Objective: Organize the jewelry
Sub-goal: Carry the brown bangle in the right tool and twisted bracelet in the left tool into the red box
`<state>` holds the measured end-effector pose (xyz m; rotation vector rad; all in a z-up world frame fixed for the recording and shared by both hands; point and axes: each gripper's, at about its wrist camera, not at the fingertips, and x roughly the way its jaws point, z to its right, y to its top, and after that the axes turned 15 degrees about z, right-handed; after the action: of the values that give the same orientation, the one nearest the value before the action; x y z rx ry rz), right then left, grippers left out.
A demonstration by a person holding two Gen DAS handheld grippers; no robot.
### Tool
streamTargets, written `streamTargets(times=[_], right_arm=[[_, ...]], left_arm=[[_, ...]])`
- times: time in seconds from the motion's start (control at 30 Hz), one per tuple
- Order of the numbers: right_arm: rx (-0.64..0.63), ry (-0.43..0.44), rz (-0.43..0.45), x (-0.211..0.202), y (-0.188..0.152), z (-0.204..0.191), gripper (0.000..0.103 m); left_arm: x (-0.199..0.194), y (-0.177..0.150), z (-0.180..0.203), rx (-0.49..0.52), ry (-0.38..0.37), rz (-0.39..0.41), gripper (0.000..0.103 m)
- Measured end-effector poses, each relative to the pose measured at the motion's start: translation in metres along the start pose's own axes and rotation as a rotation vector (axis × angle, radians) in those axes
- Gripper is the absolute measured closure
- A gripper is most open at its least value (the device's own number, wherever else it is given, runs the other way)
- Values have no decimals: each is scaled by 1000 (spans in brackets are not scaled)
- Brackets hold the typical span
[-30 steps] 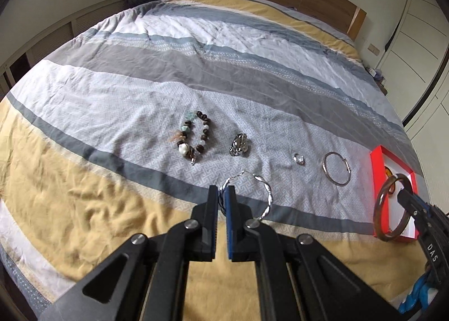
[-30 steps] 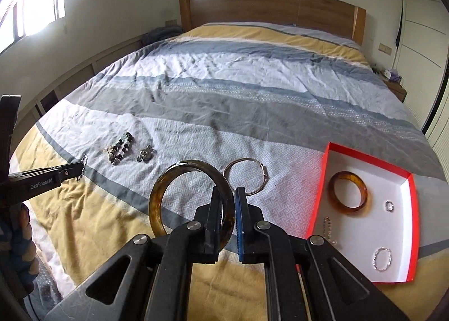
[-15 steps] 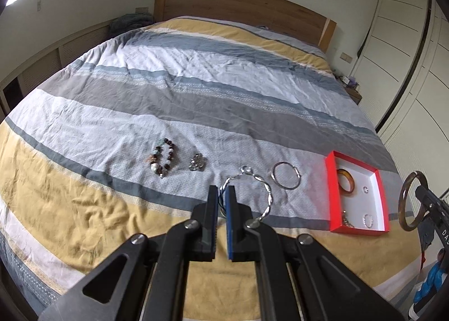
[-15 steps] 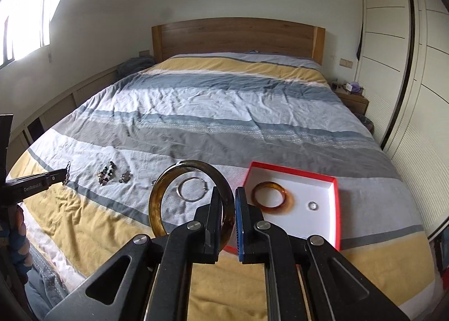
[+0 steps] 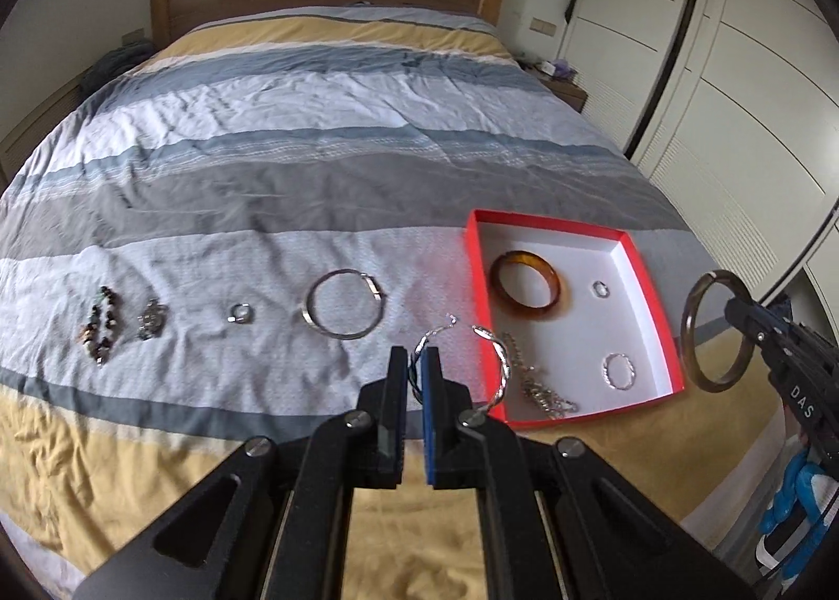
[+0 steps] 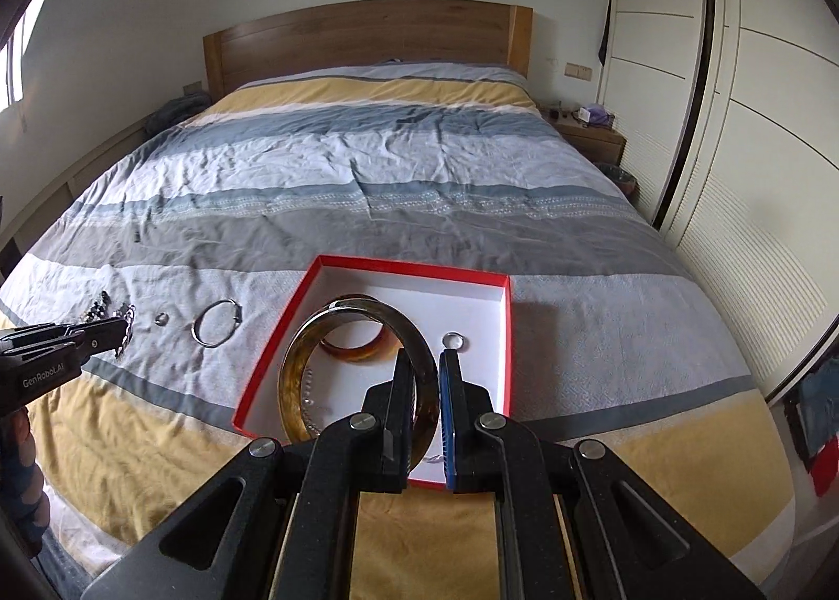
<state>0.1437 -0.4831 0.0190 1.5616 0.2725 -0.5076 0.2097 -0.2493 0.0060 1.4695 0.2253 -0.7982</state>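
Two grippers each carry a bracelet above the striped bed [image 5: 325,164]. In the left wrist view, the left gripper [image 5: 418,364] sits at lower centre, its fingers pinching the twisted silver bangle [image 5: 498,364], whose loop arcs to the right in front of the near-left corner of the red box [image 5: 474,264]. In the right wrist view, the right gripper [image 6: 427,372] at lower centre has its fingers pinching the dark tortoiseshell bangle [image 6: 293,369], held upright in front of the box, right of centre on the bed. Inside the white-lined box lie an amber bangle [image 5: 527,309], a small ring [image 5: 600,289], a thin silver hoop [image 5: 619,372] and a chain [image 5: 540,390]. Left of the box on the bed lie a plain silver bangle [image 5: 343,303], another ring [image 5: 241,313], a metal charm [image 5: 152,319] and a beaded bracelet [image 5: 102,324] in a row.
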Motion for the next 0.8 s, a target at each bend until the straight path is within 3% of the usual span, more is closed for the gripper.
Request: streamTargets(times=[0.37, 0.57, 0.8], right_arm=[[48, -3, -118, 64, -50, 28, 94], [89, 5, -159, 78, -69, 36, 93], [88, 16, -195, 86, -81, 33, 94]], left_arm=[[84, -32, 70, 87, -112, -125, 99], [108, -55, 74, 89, -110, -196, 99], [113, -58, 73, 74, -116, -209, 98]])
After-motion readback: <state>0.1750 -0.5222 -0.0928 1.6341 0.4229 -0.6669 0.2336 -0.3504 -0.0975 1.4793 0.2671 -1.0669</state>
